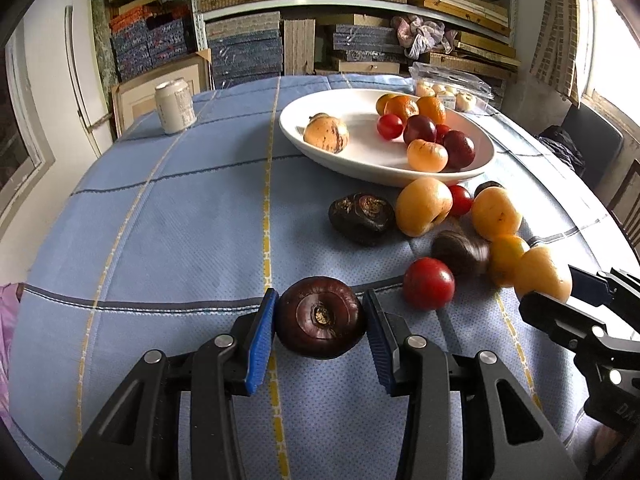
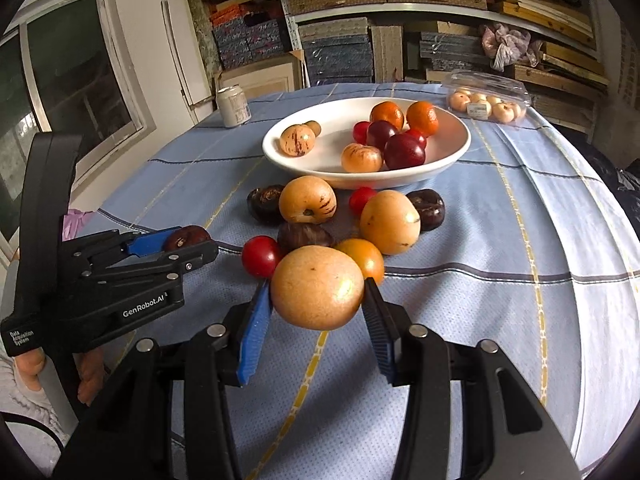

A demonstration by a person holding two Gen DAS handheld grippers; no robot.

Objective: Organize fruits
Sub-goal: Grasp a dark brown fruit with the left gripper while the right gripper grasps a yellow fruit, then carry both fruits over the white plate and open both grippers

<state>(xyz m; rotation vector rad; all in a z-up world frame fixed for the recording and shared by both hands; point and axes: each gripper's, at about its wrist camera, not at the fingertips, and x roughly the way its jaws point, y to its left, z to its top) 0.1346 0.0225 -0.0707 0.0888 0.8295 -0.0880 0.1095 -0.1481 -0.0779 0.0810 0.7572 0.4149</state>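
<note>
Two hand-held grippers each held a fruit above a table covered with a blue checked cloth [image 1: 160, 220]. The left gripper [image 1: 320, 320] was closed on a dark brown water chestnut [image 1: 320, 317], its blue pads pressing both sides. The right gripper [image 2: 318, 304] was clamped on a yellow-orange round fruit [image 2: 317, 287], held low beside the loose heap.

Behind the heap stood a white bowl [image 2: 320, 178], with fruit gathered mostly on its right side.

Judging the risks: both fruits were round and smooth and held only at two narrow points, so a tilt or a jolt on the way to the bowl could have let one roll out. The grippers were near each other, and carrying both to the bowl at once could have made them collide. The loose fruit lay touching, so a nudge might have sent some rolling toward the table edge.

Counted in the bowl: two oranges, two dark plums, three pale striped fruits, one of them small, and about three cherry tomatoes, partly hidden. Loose on the cloth: two yellow-orange fruits, one small orange one, two cherry tomatoes and three dark chestnuts. Farther back stood one drink can [image 2: 234, 106] and one clear plastic box [image 2: 486, 100] of small pale fruits.
</note>
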